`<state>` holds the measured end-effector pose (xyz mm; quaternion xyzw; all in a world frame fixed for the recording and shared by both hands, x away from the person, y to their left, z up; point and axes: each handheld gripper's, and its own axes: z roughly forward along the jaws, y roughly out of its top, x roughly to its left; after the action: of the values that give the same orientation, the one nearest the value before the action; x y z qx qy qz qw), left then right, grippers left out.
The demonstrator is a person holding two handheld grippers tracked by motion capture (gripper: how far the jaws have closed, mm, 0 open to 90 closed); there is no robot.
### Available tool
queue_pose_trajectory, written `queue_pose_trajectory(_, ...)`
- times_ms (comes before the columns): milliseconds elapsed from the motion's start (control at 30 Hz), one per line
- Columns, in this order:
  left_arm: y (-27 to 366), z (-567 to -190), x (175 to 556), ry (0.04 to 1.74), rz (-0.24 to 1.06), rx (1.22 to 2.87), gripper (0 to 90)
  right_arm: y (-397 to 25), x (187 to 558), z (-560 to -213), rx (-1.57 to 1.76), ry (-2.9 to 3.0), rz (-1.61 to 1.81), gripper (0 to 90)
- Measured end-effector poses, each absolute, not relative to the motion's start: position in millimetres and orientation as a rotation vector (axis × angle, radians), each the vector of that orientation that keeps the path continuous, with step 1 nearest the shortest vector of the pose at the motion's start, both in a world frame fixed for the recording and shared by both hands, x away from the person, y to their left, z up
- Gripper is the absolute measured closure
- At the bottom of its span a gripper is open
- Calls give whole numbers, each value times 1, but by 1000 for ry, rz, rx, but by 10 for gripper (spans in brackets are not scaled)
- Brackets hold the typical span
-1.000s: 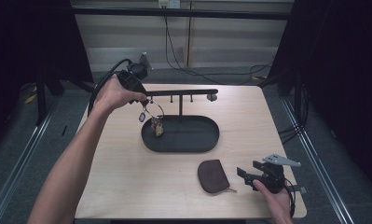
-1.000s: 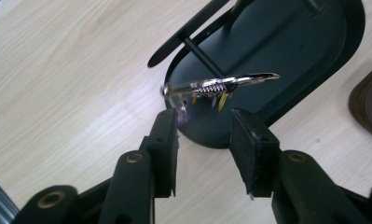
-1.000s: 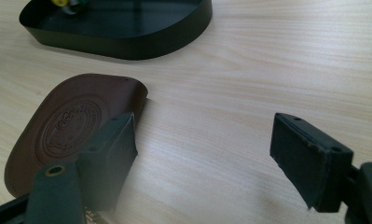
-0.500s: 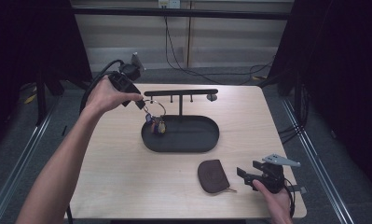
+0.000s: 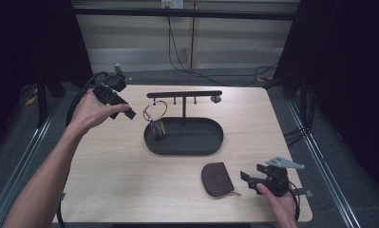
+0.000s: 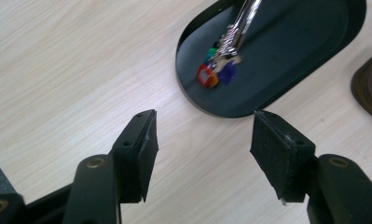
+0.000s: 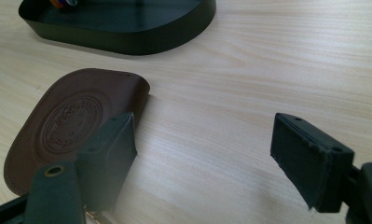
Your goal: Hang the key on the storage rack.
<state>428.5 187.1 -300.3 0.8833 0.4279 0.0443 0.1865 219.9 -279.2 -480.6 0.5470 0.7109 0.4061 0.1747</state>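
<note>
At the near right of the table (image 5: 106, 180), the right gripper (image 5: 254, 180) rests low with its jaws wide apart and nothing between them. Just to its left lies a brown leather pouch (image 5: 217, 178), flat on the wood. In the right gripper view the pouch (image 7: 67, 121) sits right beside one jaw, but it is not pinched.

A bit farther, in the middle of the table, is a dark oval tray (image 5: 211, 145). A thin post stands up from it and carries a black bar with hooks (image 5: 184, 94).

A big key ring (image 5: 155, 110) hangs from the left end of that bar. Its bunch of little colored keys (image 5: 157, 129) dangles down over the left end of the tray. In the left gripper view the keys (image 6: 217, 70) look red, orange, blue and green.

Far left, the left gripper (image 5: 126, 112) is up in the air, near the ring but not touching it. Its jaws are spread open and empty.

The hanging step looks done, since the ring sits on the bar on its own. Next may be the pouch. The right gripper would need to slide left, get one jaw under the pouch's edge, and squeeze gently so it does not slip away.
</note>
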Motion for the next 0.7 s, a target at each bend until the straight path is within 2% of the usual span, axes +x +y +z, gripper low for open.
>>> queue_pose_trajectory(200, 194, -305, 417, 1198, 131, 2452, 371, -279, 220, -481, 1558, 2013, 1148, 220)
queue_pose_trajectory(400, 200, -312, 404, 1198, 92, 2406, 383, -280, 220, -480, 1557, 2000, 1149, 220)
queue_pose_trajectory(700, 202, -332, 385, 1128, 124, 2394, 383, -277, 223, -482, 1560, 2015, 1151, 220)
